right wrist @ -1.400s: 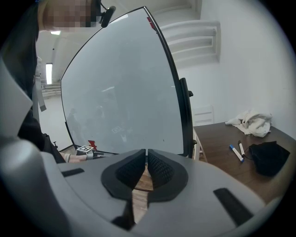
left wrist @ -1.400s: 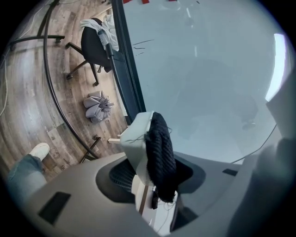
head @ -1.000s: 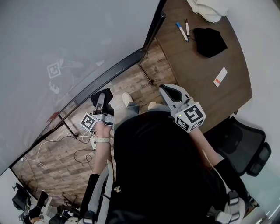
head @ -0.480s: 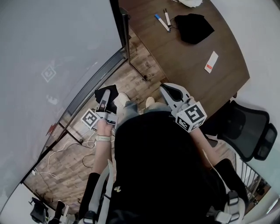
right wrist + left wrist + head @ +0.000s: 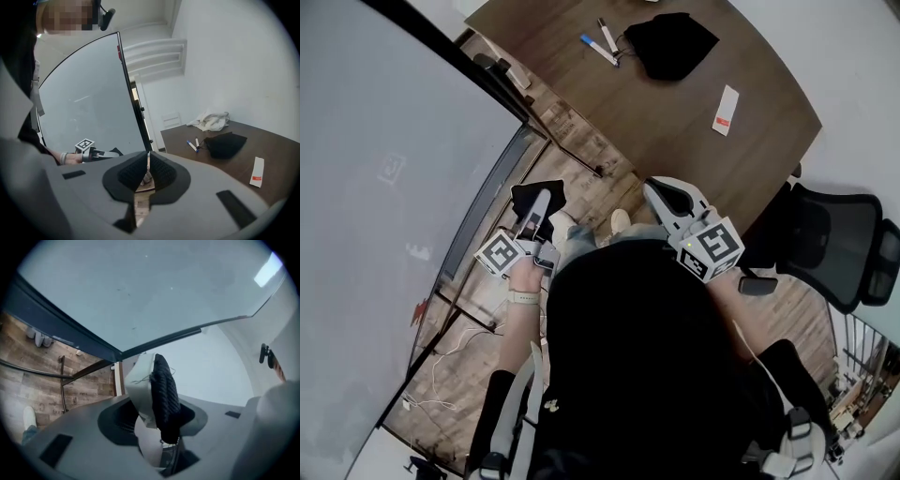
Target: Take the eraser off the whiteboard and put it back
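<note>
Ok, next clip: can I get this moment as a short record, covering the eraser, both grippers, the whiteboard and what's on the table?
held object: white plastic eraser with a black felt pad
left gripper: shut on the eraser, apart from the board
right gripper: jaws together, nothing between them
whiteboard: large pale board in a dark frame, on the person's left
dark wooden table: two markers, black pouch, white card
task stage: eraser off the whiteboard, not yet put back
</note>
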Motion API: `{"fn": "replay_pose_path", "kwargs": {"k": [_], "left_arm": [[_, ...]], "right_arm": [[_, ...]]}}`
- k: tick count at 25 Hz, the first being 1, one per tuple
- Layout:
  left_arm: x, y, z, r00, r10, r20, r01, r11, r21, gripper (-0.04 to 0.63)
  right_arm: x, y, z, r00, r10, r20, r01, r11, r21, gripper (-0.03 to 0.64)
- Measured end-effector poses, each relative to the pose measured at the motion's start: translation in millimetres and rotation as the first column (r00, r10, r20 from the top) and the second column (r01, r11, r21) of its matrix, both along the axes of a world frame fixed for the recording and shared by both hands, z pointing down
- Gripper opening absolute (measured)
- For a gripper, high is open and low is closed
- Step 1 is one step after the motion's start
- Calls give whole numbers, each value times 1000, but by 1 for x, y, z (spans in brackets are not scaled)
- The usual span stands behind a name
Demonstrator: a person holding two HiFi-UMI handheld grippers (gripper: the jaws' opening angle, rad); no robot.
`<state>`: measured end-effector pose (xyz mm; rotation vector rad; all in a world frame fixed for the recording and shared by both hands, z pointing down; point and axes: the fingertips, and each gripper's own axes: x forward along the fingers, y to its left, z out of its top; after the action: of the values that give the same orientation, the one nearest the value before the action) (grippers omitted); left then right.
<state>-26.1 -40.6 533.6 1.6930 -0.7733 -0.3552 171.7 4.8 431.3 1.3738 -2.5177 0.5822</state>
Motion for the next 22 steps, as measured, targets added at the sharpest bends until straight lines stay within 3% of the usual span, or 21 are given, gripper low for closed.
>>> {"fn": "replay_pose_path", "kwargs": {"k": [4,9,14,22], "left_arm": [[25,-9,-24,990,90,107,-102,988,112,179],[52,-14,-48,950,142,279,-217,940,262,179],[72,-16,-84,928,151,340,-274,896,348,181],[94,-14,-128,860,126,494,-389,788,477,179]], "right_arm": [[13,0,-7,999,32,-2,-32,999,17,27],[25,-1,-15,998,55,-5,-55,998,43,28],[31,-3,-28,998,66,-8,-65,995,69,28],[33,-3,-47,998,64,-1,-64,993,102,28]]}}
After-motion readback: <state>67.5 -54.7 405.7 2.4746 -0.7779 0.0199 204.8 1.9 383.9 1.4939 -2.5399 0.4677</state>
